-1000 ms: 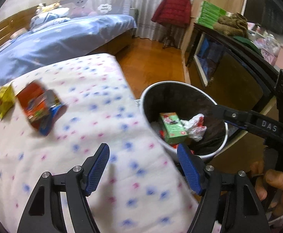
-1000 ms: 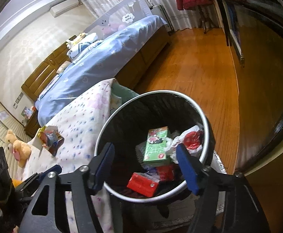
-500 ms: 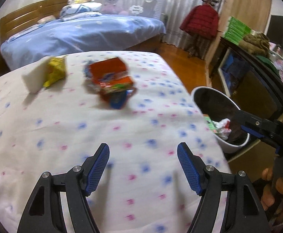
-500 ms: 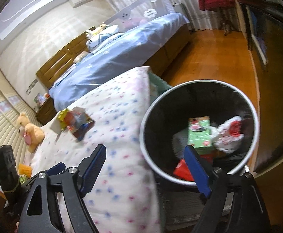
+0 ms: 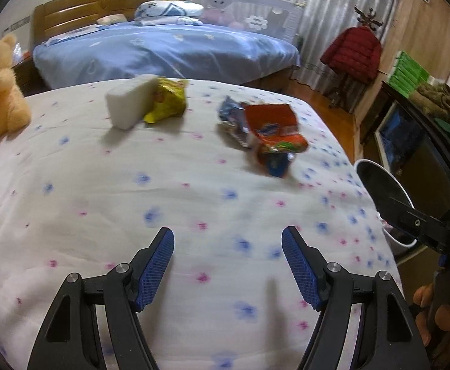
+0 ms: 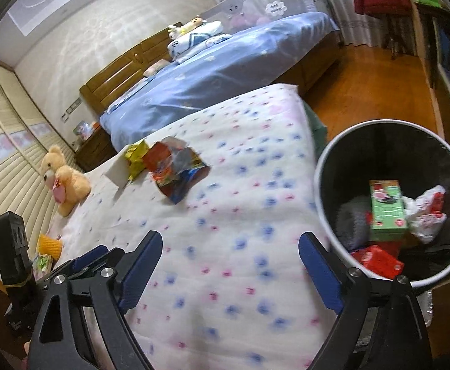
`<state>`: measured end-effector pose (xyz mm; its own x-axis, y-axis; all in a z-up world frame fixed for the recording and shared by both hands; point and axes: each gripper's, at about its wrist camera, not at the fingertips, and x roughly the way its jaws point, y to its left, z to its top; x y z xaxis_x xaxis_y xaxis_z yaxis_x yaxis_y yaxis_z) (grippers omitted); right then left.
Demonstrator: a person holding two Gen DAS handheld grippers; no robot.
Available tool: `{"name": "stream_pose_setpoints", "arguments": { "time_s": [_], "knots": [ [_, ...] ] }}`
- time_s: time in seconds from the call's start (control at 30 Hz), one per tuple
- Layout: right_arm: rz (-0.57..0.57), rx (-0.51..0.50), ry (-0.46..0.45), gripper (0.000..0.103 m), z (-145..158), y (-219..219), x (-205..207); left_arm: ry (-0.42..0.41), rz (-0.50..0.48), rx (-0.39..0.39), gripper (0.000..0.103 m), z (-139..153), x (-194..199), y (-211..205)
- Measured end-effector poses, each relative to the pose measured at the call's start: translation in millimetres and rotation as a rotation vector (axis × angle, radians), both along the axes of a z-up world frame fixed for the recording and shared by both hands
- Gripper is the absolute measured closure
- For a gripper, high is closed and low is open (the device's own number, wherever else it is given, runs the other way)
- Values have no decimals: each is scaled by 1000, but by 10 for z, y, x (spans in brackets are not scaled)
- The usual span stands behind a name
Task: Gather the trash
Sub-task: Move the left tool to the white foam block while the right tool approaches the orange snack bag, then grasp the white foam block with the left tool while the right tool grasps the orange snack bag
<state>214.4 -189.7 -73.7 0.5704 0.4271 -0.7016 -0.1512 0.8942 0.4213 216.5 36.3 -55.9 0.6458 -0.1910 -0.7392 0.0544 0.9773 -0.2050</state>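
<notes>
Left wrist view: orange wrapper (image 5: 274, 129) crumpled, long axis toward bin (image 5: 382, 191).

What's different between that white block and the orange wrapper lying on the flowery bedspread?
The white block is a plain, solid brick shape; the orange wrapper is crumpled, printed packaging. The white block lies against a yellow packet, while the orange wrapper sits on blue and silvery wrappers. The orange wrapper is nearer the trash bin; the white block is nearer the teddy bear. Both rest on the bedspread, untouched.
</notes>
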Motion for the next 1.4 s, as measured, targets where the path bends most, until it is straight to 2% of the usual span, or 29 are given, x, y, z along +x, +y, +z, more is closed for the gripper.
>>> {"name": "stream_pose_setpoints", "arguments": {
  "time_s": [0.43,0.83,1.23,1.37,1.4],
  "knots": [
    [63,4,4,12,-64,501,246,3,86,10,31,-22,199,467],
    [69,-1,6,12,-135,723,535,11,138,40,31,-109,765,771],
    [51,-5,14,12,-219,783,821,6,142,73,31,-221,1423,934],
    [59,-19,1,15,-220,809,879,6,133,66,31,-264,1609,961],
    [58,-28,-3,21,-218,817,882,3,133,66,31,-266,1635,966]
  ]
}}
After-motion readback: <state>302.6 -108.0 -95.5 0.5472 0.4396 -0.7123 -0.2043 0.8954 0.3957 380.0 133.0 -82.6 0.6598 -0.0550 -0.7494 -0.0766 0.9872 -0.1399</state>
